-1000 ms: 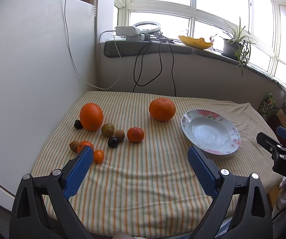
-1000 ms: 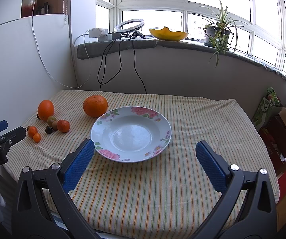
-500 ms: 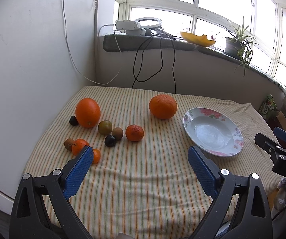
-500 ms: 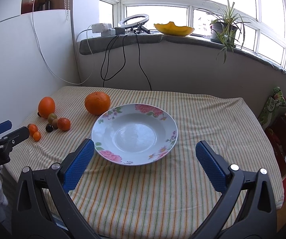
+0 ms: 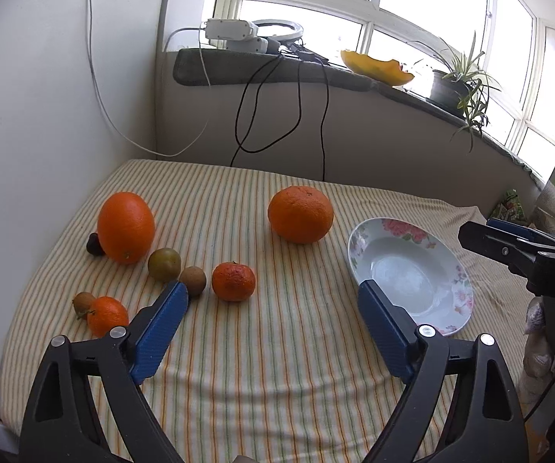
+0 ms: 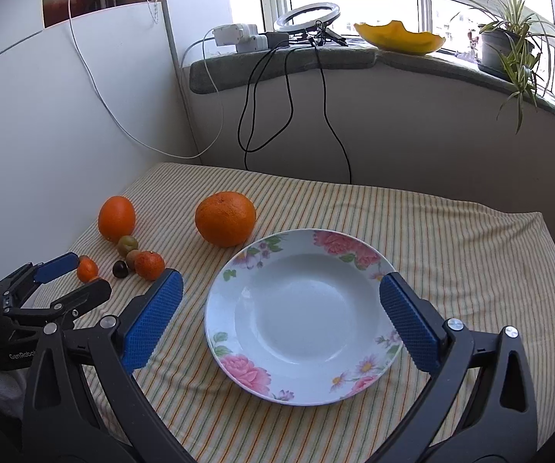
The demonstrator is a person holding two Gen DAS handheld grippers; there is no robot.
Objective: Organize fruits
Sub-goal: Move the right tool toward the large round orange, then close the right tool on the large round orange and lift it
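The left gripper points down at a slant over the striped cloth; its blue pads stand wide apart and have just closed a little, with nothing between them but cloth; the left pad sits in front of the small fruits. The right gripper also tips down at a slant; its jaws are wide open, and the flowered plate shows between them, lying on the cloth below, not pinched.

The plate holds nothing; its white middle is bare. All the fruit lies on the cloth to the left of it; the big round orange is nearest the plate but not touching; the tall orange stands near the white wall, with a dark little fruit tucked right beside it; a green-brown fruit, a brown fruit and a mandarin lie in a row; a second mandarin and a tiny brown fruit touch at the cloth's left side.
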